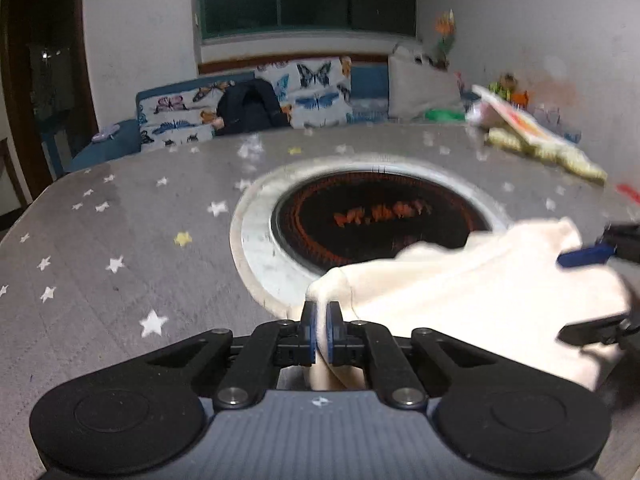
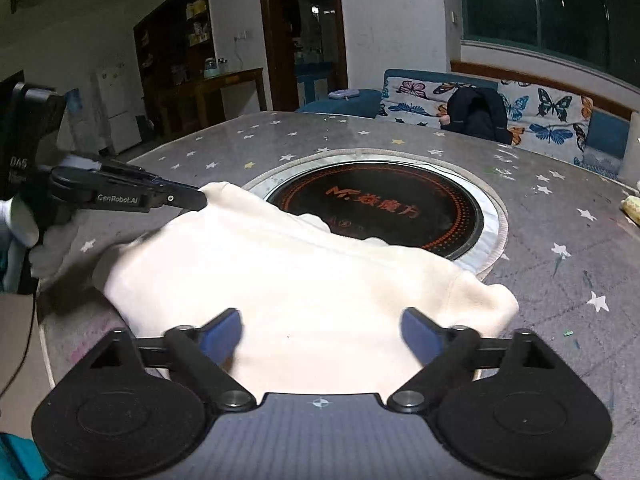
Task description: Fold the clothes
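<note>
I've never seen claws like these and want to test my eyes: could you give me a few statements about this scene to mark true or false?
1. The left claw is shut on a bunched edge of the cream garment. True.
2. The right claw is clamped tight on the cloth. False: its fingers are spread wide, with the garment lying between them.
3. The garment partly covers the round black cooktop. True.
4. The tablecloth is plain red. False: it is grey with small stars.

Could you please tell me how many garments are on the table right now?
1 for certain: the cream garment beside the cooktop. A crumpled yellowish cloth at the table's far edge may be another.
</note>
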Tool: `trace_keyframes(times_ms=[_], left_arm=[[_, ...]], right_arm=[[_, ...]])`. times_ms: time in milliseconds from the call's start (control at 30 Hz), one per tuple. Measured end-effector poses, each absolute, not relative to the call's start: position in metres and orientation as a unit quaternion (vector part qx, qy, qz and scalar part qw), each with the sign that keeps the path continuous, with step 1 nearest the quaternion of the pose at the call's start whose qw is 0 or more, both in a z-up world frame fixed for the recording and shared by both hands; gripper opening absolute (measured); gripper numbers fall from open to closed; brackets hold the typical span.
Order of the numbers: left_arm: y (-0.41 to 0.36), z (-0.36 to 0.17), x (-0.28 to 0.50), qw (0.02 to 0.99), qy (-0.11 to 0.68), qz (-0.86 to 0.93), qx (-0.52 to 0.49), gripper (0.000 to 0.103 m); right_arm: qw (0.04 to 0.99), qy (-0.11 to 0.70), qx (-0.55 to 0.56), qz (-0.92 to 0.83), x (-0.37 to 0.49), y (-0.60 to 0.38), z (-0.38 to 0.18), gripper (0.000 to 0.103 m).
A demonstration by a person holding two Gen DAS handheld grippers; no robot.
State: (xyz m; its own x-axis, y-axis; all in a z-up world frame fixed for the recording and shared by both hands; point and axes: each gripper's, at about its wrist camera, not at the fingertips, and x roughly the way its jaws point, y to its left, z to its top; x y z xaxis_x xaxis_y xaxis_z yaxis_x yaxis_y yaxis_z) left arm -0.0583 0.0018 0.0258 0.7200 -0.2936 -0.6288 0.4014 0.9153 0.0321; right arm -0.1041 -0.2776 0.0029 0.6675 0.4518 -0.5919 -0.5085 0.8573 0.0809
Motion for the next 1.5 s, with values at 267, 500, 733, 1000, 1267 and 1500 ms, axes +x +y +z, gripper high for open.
trace_keyframes(times_ms=[267, 500, 733, 1000, 1267, 1500], left_arm=[[0.010, 0.039, -0.062, 0.932, 0.316, -0.161, 0.073, 0.037], [-0.010, 0.064, -0.092, 0.928, 0.293, -0.226, 0.046, 0.071], [-0.031, 0.056, -0.117, 0.910, 0.300, -0.286, 0.011, 0.096], [-0.020, 0.031, -0.131, 0.893, 0.331, -0.304, -0.027, 0.103], [-0.021, 0.016, -0.137, 0.901, 0.326, -0.287, 0.010, 0.103], [-0.009, 0.026, -0.138, 0.912, 0.325, -0.249, -0.010, 0.103]], right_arm=[[0.911, 0.306, -0.048, 0.272, -0.106, -0.277, -0.005, 0.103], [0.911, 0.304, -0.038, 0.275, -0.105, -0.279, -0.005, 0.103], [0.913, 0.304, -0.070, 0.264, -0.107, -0.269, -0.006, 0.103], [0.912, 0.305, -0.067, 0.265, -0.106, -0.270, -0.006, 0.103], [0.912, 0.305, -0.066, 0.266, -0.107, -0.271, -0.006, 0.103], [0.912, 0.306, -0.065, 0.266, -0.106, -0.271, -0.006, 0.103]])
